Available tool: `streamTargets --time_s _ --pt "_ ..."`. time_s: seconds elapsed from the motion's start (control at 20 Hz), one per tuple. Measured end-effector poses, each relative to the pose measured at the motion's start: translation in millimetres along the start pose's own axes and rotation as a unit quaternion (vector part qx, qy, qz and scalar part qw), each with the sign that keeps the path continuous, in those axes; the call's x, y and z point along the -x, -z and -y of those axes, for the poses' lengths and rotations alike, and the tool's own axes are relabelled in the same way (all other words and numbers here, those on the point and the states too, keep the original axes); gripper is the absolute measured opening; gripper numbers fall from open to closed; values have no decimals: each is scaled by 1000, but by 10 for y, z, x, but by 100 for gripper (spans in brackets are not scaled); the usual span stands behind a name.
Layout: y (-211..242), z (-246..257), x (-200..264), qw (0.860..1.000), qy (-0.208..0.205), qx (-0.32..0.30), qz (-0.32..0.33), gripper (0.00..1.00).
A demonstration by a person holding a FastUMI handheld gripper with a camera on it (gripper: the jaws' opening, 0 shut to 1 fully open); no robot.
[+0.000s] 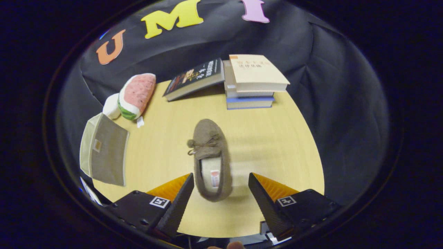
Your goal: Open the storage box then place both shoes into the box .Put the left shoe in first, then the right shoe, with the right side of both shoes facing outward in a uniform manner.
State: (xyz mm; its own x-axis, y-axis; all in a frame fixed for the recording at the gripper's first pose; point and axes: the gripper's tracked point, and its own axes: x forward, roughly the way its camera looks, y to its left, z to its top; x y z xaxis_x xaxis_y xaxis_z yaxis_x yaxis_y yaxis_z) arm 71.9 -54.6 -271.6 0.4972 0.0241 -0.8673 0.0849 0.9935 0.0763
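My gripper [220, 180] was wide open and held nothing. My two fingers stood well apart, one on each side of the heel of a brown shoe [211, 159]. Neither finger touched it; there was a small gap on the left side and a bigger gap on the right side.

The shoe was a soft slipper with a small bow on the top. It lay on the wooden table [277, 145], sole down, with the heel between my fingers and the toe pointing away from me, toward the books. The opening of the shoe faced up and I could see a light lining inside with a small label, too small for reading.

The storage box [104, 154] was to the left of my left finger, at the edge of the table. It was a grey-green fabric box, and its flat face with a small tab was turned toward me. I could not tell if it was open or closed.

Beyond the box lay a plush toy [136, 95] shaped like a watermelon slice. At the far side of the table one dark book [193, 79] leaned against a stack of books [254, 81].
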Motion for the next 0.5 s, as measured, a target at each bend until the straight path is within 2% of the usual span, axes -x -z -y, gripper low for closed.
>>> streamTargets --time_s 0.25,0.45,0.5 --pt "-6 83 -612 998 -18 5 -68 96" --pt "29 53 -826 994 -25 7 -102 69" --pt "48 46 -833 994 -25 5 -106 58"
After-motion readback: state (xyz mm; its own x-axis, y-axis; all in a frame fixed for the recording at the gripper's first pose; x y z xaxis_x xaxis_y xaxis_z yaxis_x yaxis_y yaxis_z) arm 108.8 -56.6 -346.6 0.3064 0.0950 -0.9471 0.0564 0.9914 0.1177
